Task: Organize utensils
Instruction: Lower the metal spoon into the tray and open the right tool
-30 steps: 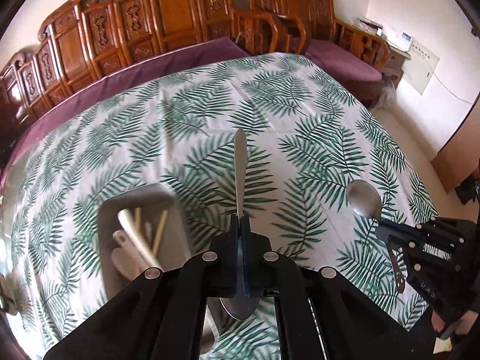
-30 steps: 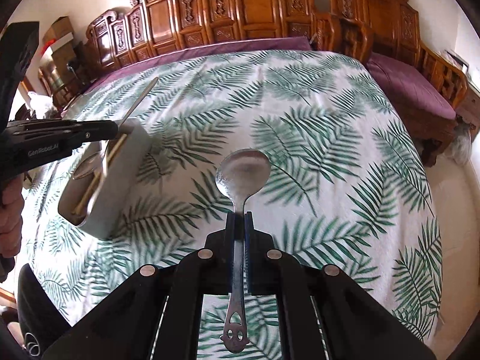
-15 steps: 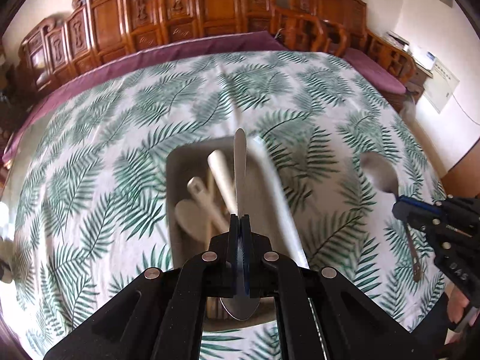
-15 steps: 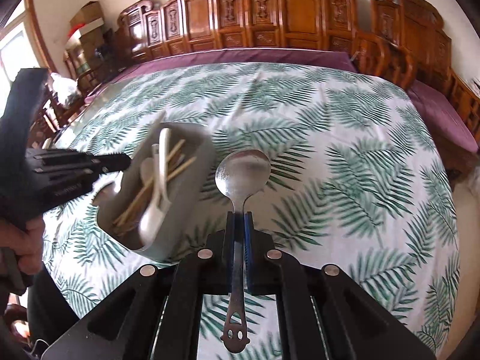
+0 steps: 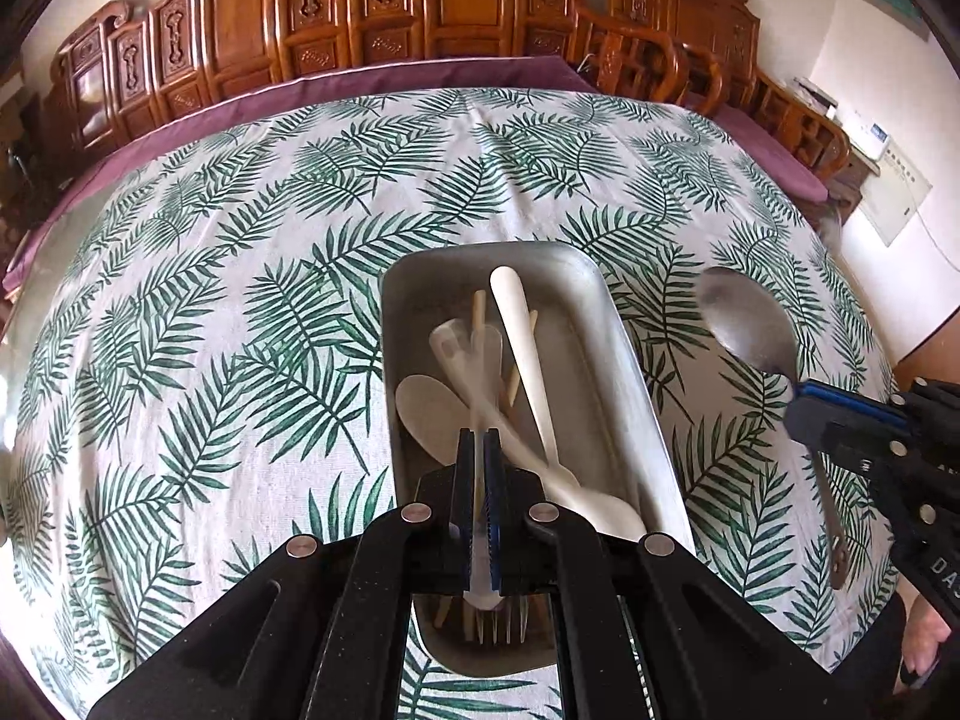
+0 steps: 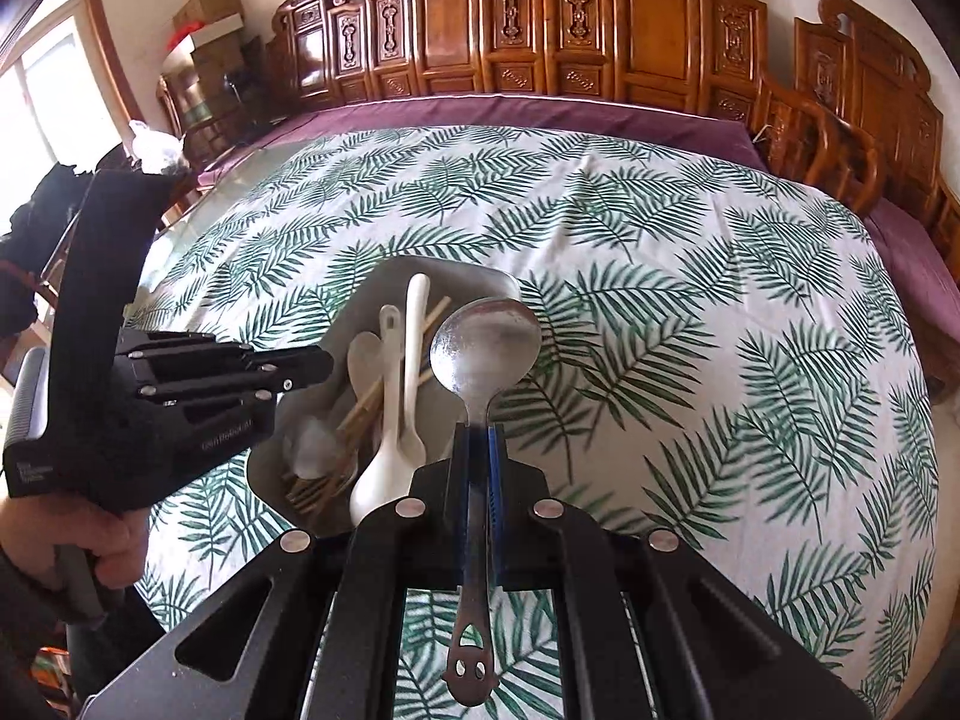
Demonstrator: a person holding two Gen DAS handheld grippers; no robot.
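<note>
A metal tray (image 5: 606,324) on the leaf-print cloth holds white spoons (image 5: 528,354), chopsticks and a fork; it also shows in the right wrist view (image 6: 480,279). My left gripper (image 5: 477,450) hangs over the tray's near end with its jaws close together around a blurred metal utensil (image 5: 478,396) that hangs between them. Fork tines (image 5: 501,624) show below the jaws. My right gripper (image 6: 477,438) is shut on a metal spoon (image 6: 486,348), bowl forward, just right of the tray. That spoon shows in the left wrist view (image 5: 747,324).
The round table (image 6: 720,276) has a purple underlay at its far rim. Carved wooden chairs (image 5: 384,18) ring the far side. Stacked boxes (image 6: 207,30) stand at the far left. A person's hand (image 6: 102,546) grips the left tool.
The left gripper has swung over the tray from its right side. Its metal utensil now looks blurred and lower. The right gripper with the spoon has come close to the tray's right rim.
</note>
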